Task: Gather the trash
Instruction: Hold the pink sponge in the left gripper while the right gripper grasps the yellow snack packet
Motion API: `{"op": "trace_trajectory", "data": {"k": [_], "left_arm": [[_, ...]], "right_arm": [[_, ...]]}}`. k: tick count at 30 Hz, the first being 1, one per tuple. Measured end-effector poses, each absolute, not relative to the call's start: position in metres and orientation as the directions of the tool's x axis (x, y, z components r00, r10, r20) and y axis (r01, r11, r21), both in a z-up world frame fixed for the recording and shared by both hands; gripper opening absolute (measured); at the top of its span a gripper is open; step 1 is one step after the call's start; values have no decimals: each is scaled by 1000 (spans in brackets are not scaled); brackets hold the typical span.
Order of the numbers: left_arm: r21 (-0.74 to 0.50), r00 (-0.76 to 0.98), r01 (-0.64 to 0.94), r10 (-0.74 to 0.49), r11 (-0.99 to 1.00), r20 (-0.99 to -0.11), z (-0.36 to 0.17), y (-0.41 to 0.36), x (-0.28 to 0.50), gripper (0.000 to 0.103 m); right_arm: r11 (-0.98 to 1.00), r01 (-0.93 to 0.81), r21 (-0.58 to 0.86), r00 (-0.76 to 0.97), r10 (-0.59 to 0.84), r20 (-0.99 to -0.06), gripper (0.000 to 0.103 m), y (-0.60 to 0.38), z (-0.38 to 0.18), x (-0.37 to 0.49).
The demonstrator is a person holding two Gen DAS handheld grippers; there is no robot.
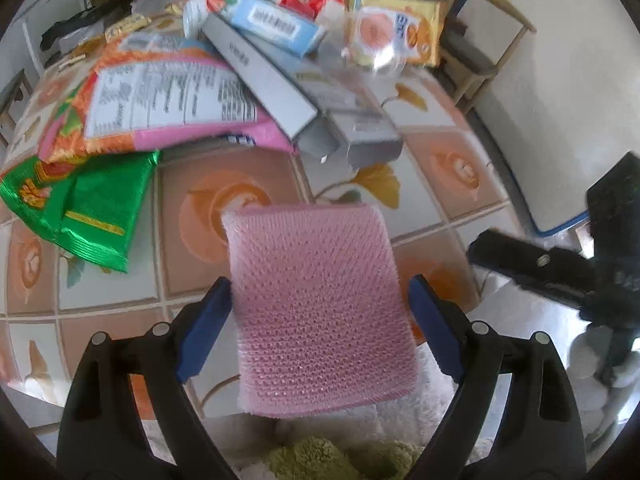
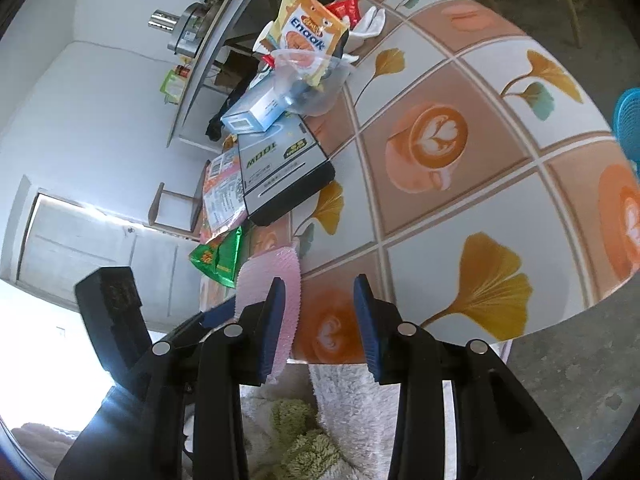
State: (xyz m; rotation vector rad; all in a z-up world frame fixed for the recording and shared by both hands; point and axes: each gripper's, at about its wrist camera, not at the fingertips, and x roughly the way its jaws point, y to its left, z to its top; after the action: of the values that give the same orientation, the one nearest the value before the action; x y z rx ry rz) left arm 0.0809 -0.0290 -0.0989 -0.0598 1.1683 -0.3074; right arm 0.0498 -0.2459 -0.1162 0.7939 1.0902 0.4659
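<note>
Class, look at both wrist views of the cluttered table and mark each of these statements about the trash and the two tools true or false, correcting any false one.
1. The pink mesh pad sits between the fingers of the left tool. True.
2. The right tool grips the green wrapper. False: its fingers are spread with nothing between them.
3. A clear plastic container rests on the pile near the yellow snack packet. True.
4. The tablecloth is plain white. False: it shows coffee cups and ginkgo leaves.
5. The grey box lies partly over the pink snack bag. True.
</note>
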Motion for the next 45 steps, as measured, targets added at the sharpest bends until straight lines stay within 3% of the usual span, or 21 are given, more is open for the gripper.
{"op": "trace_trajectory", "data": {"k": [10, 13, 21, 31, 36, 39, 45], "left_arm": [[-215, 349, 286, -310, 934, -884, -101, -29, 80, 85], [-224, 349, 303, -327, 926, -878, -101, -28, 78, 85], [-295, 350, 330, -407, 897, -844, -100, -16, 76, 81], [-359, 349, 375, -489, 855, -799, -95, -9, 74, 80], [-372, 350, 371, -500, 851, -793, -96, -8, 75, 79], [-369, 354, 370, -497, 852, -792, -94, -7, 74, 79], [-356, 368, 378, -492, 854, -789, -89, -8, 70, 79]], "right_arm": [[691, 33, 723, 500, 614, -610, 35, -265, -89, 83], [686, 38, 727, 544, 596, -591, 47, -273, -79, 106], [709, 21, 705, 633, 536, -558, 59, -291, -60, 181], [802, -54, 596, 623, 493, -607, 59, -271, -56, 253], [823, -84, 562, 606, 490, -627, 24, -256, -58, 248], [822, -104, 560, 613, 496, -614, 11, -254, -54, 240], [806, -151, 572, 646, 518, -561, 7, -254, -36, 220]]}}
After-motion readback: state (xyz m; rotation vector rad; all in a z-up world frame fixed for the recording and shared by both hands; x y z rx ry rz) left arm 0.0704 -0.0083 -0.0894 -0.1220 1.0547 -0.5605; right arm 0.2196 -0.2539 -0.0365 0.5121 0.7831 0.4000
